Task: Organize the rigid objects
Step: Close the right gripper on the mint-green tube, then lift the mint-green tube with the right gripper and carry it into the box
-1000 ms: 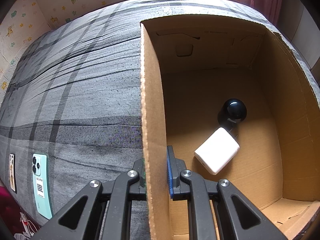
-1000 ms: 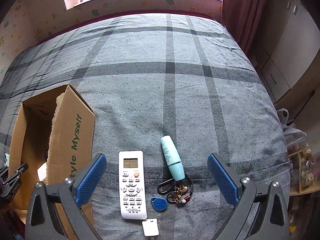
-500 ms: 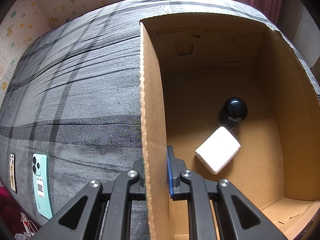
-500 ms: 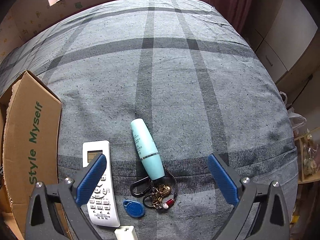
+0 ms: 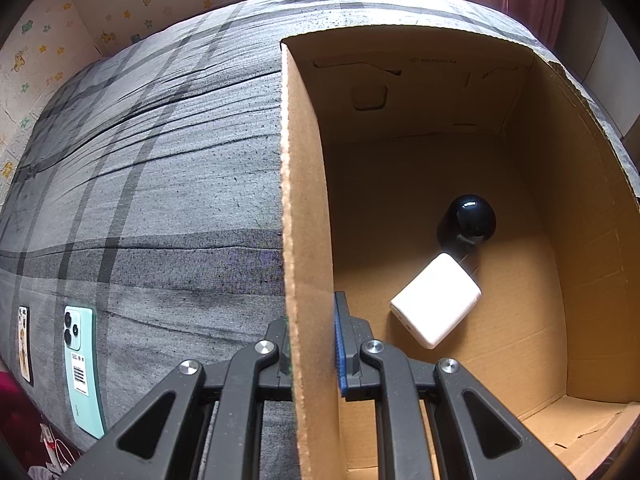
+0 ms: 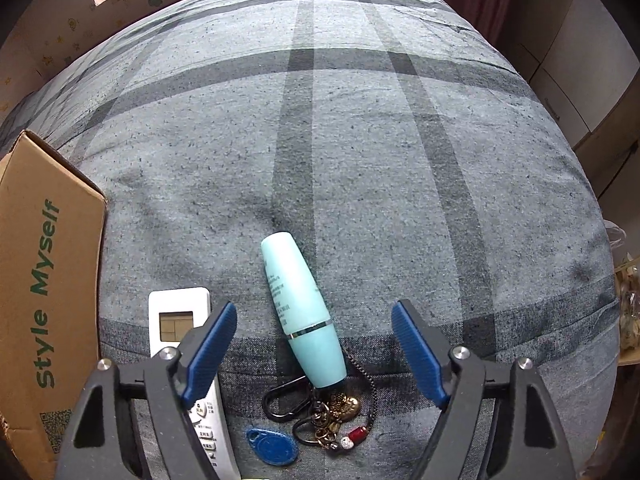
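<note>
My left gripper [image 5: 310, 344] is shut on the near wall of the cardboard box [image 5: 304, 208], one finger inside and one outside. Inside the box lie a white charger block [image 5: 436, 306] and a black round object [image 5: 470, 218]. My right gripper [image 6: 314, 334] is open low over the bed, its blue pads either side of a light-blue tube [image 6: 302, 314] lying lengthwise between them. A white remote control [image 6: 188, 344] lies partly under the left finger. A key bunch with a blue fob [image 6: 320, 420] lies at the tube's near end.
The box side printed "Style Myself" [image 6: 44, 304] stands left of the right gripper. A mint-green phone [image 5: 82, 364] and a small card [image 5: 24, 342] lie on the grey plaid bedspread [image 6: 360, 140] left of the box. A cabinet [image 6: 580, 60] stands beyond the bed's right edge.
My right gripper has moved down and to the right toward the light-blue tube, which now lies between its open fingers. The left gripper has stayed clamped on the box wall.
</note>
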### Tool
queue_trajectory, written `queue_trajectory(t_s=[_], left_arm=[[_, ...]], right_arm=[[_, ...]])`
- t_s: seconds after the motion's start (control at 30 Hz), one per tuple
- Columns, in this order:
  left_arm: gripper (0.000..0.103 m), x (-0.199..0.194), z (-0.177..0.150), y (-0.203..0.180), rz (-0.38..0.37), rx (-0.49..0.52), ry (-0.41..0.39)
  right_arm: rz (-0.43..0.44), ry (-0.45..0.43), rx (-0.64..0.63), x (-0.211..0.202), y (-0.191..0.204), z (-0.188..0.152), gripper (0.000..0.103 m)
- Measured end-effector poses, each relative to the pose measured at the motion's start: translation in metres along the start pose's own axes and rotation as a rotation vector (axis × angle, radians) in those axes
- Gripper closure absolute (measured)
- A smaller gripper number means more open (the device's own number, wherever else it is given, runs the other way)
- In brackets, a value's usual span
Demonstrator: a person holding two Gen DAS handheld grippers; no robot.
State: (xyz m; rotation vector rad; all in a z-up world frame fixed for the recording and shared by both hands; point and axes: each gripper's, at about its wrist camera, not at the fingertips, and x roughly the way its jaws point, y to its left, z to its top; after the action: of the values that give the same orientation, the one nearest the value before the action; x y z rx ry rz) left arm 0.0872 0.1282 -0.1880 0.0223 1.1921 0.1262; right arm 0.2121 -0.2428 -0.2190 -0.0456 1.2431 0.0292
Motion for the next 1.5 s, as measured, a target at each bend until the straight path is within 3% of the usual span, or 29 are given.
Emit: queue_trajectory(t_s=[0.07, 0.3, 0.33, 0.8, 1.5], left_arm=[[0.090, 0.001, 0.000, 0.001, 0.000, -0.001, 0.000], [0.090, 0.002, 0.001, 0.000, 0.001, 0.001, 0.004], [0.090, 0.001, 0.001, 0.000, 0.001, 0.000, 0.003], [0.090, -0.002, -0.001, -0.009, 0.034, 0.021, -0.003], [0.089, 0.000, 0.002, -0.011, 0.045, 0.026, 0.005]], right_arm=[[0.011, 0.011, -0.003, 0.005, 0.002, 0.001, 0.030], [0.066, 0.030, 0.032, 0.015, 0.001, 0.001, 0.074], [0.078, 0.030, 0.040, 0.014, 0.000, 0.000, 0.076], [0.081, -0.063, 0.092, -0.049, 0.010, -0.025, 0.076], [0.137, -0.175, -0.169, -0.149, 0.108, -0.017, 0.076]])
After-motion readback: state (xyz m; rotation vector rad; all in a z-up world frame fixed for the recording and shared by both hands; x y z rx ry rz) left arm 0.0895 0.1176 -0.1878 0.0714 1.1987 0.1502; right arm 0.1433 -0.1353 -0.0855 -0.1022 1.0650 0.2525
